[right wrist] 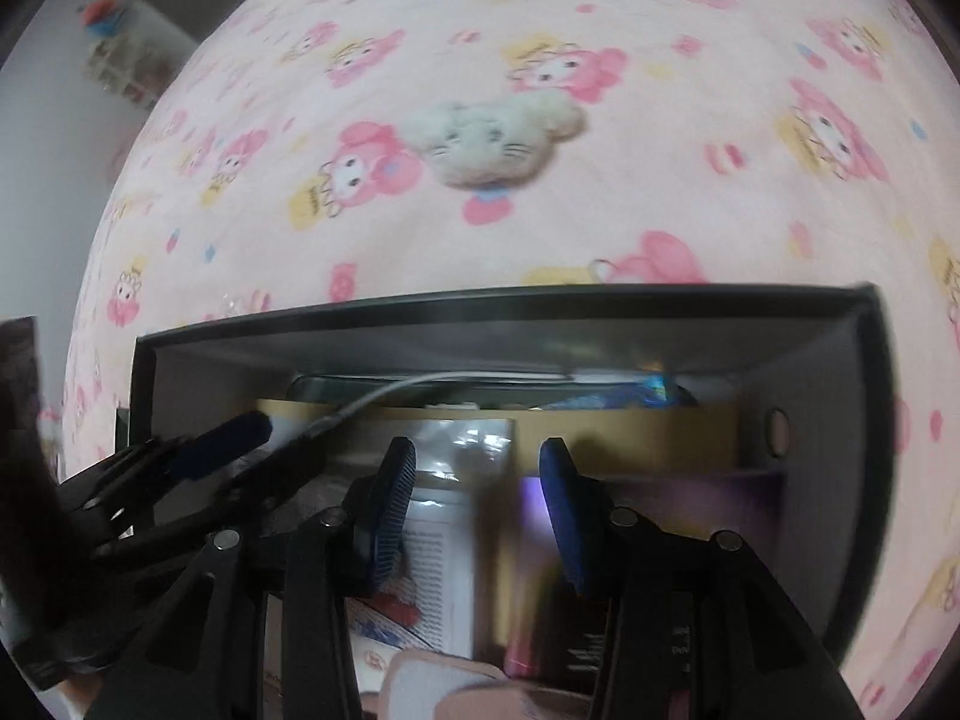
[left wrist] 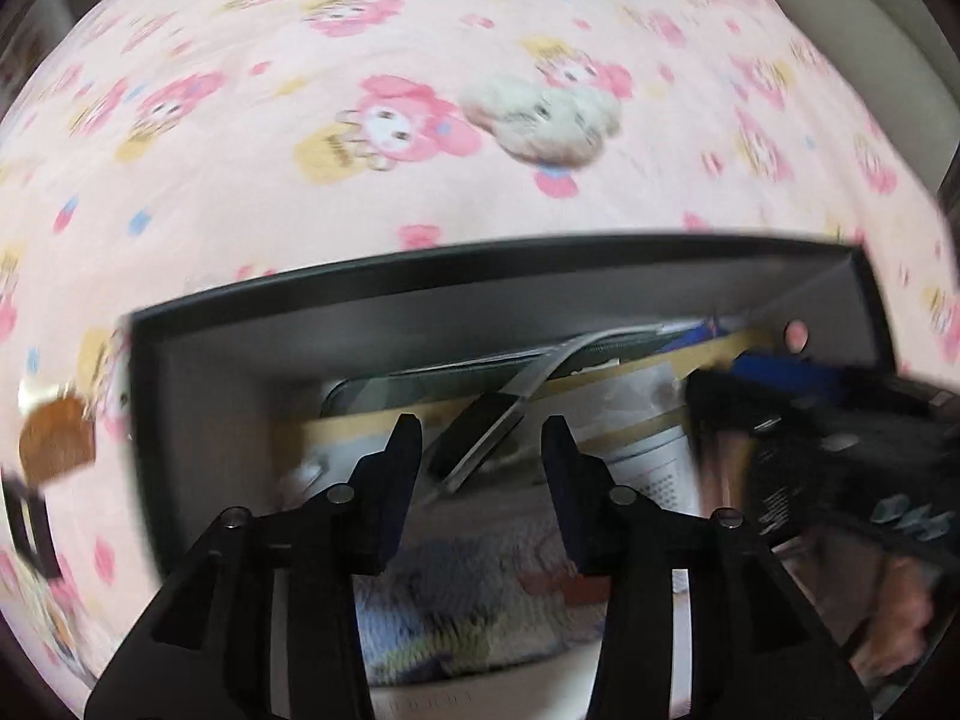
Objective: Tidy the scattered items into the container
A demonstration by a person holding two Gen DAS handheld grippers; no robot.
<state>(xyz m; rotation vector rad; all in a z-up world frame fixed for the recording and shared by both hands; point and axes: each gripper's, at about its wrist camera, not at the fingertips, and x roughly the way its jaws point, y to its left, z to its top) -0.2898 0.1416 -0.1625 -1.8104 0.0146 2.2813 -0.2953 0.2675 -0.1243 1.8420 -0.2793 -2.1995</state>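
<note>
A dark box [left wrist: 480, 258] stands on a pink cartoon-print sheet and holds papers, packets and a pouch. My left gripper [left wrist: 480, 426] hangs over the box's inside, open. A black plug on a grey cable [left wrist: 474, 444] lies in the box below the gap, touching neither pad. In the right wrist view, the box [right wrist: 480, 300] fills the lower half and my right gripper [right wrist: 477, 450] is open above a clear packet [right wrist: 462, 450], holding nothing. A cream plush cat face [left wrist: 546, 120] [right wrist: 486, 138] lies on the sheet beyond the box.
The right gripper [left wrist: 840, 420] reaches into the box from the right, close beside the left one [right wrist: 198, 462]. A brown round item [left wrist: 57, 444] and a black-and-white item [left wrist: 27, 516] lie on the sheet left of the box. A wall shelf [right wrist: 120, 60] shows far left.
</note>
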